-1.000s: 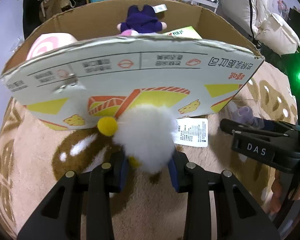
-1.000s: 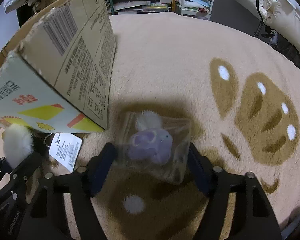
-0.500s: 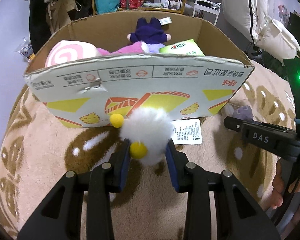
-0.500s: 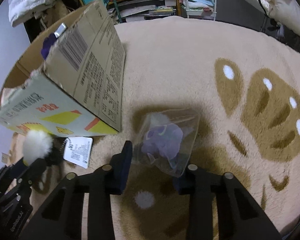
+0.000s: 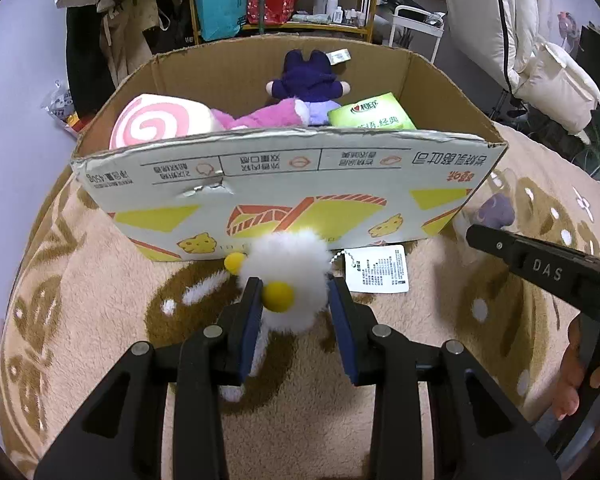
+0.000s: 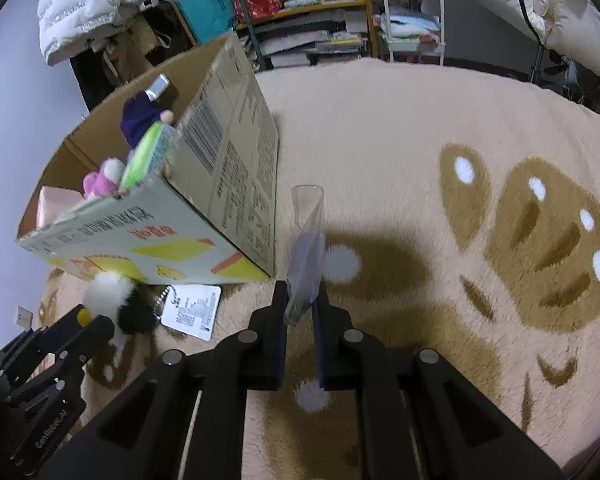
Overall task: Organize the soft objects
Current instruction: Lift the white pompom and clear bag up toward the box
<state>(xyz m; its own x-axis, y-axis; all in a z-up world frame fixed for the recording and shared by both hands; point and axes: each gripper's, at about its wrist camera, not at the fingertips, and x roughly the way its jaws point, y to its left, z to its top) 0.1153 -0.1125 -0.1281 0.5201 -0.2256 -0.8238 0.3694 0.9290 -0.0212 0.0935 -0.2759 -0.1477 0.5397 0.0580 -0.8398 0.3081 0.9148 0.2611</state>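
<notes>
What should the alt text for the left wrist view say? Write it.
The left gripper clamps a fluffy white toy above a tan rug, in front of an open cardboard box already holding plush toys.

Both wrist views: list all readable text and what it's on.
"DAS": on the black right gripper, seen from the left wrist view.
"450g", printed upside down: on the printed front of the brown cardboard box.
Chinese print on the box front and side, on the green tissue pack, and the fine print on the white hang tag: too small or blurred to read.
Embossed lettering on the black left gripper: not legible.
</notes>
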